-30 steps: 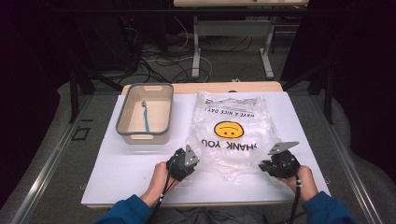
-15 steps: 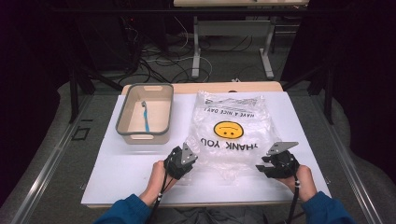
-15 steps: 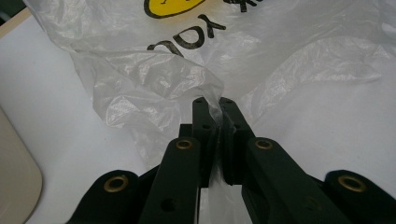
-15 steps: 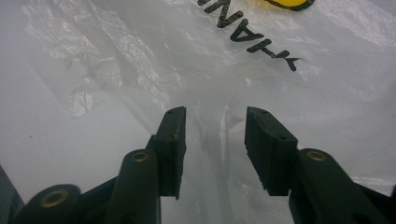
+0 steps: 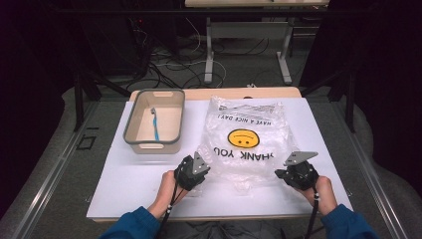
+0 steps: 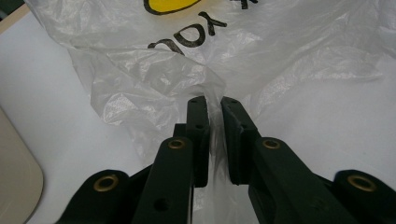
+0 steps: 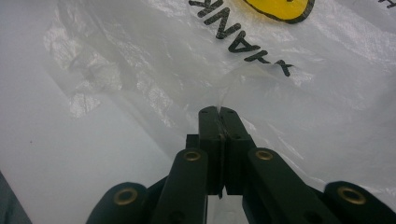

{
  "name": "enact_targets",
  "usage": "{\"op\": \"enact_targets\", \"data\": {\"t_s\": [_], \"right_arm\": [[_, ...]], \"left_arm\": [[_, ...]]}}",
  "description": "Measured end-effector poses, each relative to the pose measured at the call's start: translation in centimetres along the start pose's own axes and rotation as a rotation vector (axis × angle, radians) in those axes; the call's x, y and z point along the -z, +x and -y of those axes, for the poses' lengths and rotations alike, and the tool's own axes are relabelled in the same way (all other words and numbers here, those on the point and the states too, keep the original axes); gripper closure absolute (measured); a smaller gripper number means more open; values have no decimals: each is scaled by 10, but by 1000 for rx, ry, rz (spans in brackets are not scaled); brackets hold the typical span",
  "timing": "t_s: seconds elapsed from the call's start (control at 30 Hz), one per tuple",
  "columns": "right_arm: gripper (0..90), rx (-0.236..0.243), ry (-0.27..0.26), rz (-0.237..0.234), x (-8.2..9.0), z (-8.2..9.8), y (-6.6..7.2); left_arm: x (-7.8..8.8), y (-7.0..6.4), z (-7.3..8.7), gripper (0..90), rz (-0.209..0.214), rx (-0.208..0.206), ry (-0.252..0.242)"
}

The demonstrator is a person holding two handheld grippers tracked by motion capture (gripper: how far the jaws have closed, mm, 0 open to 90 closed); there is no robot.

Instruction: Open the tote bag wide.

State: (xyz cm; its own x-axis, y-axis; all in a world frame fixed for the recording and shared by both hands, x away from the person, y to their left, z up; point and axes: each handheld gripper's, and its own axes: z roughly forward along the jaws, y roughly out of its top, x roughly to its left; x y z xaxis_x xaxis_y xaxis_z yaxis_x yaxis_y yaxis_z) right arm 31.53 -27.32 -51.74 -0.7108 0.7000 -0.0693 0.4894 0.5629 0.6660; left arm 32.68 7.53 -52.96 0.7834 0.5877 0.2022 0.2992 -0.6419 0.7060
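Observation:
A clear plastic bag point(image 5: 246, 142) with a yellow smiley and "THANK YOU" print lies flat on the white table, its printed side facing away from me. At its near left corner, my left gripper point(image 5: 204, 159) pinches a thin fold of film. In the left gripper view the jaws point(image 6: 214, 105) stand a sliver apart around the bunched film point(image 6: 154, 60), having just eased slightly. My right gripper point(image 5: 288, 168) sits at the near right corner. In the right gripper view its jaws point(image 7: 219, 112) have just closed tight on the bag's film point(image 7: 187, 56).
A beige bin point(image 5: 130, 130) stands at the table's far left with a blue toothbrush point(image 5: 155, 124) lying inside. The white table top point(image 5: 129, 189) ends just behind my hands. Table legs and cables lie on the floor beyond.
The left gripper has edged slightly left along the bag's near edge. The right hand and the bag look almost unchanged.

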Motion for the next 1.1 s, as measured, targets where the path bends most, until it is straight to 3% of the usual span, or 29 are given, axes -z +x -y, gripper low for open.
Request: {"op": "enact_targets", "data": {"t_s": [0.1, 0.2, 0.4, 0.6, 0.63, 0.83, 0.97, 1.1], "right_arm": [[900, -6, -1, -8, 2, -1, 0], [900, -3, -17, -5, 4, -1, 0], [900, -10, -31, -6, 7, -3, 1], [900, -13, -53, -6, 9, -4, 1], [900, -16, -54, -7, 10, -4, 1], [900, -19, -73, 4, 13, -5, 0], [900, -19, -79, -5, 15, -5, -1], [900, -23, -77, -7, 15, -5, -1]], "left_arm": [[0, 0, -1, 788, 11, 1, 8], [2, -2, -4, 699, 24, -15, 18], [5, -9, -11, 411, 11, -36, 31], [7, -13, -16, 273, -7, -59, 11], [8, -13, -17, 261, -6, -65, 26], [4, -10, -18, 265, -42, -73, 40], [0, -8, -17, 343, -73, -63, 42], [-2, -7, -19, 511, -102, -82, 1]]}}
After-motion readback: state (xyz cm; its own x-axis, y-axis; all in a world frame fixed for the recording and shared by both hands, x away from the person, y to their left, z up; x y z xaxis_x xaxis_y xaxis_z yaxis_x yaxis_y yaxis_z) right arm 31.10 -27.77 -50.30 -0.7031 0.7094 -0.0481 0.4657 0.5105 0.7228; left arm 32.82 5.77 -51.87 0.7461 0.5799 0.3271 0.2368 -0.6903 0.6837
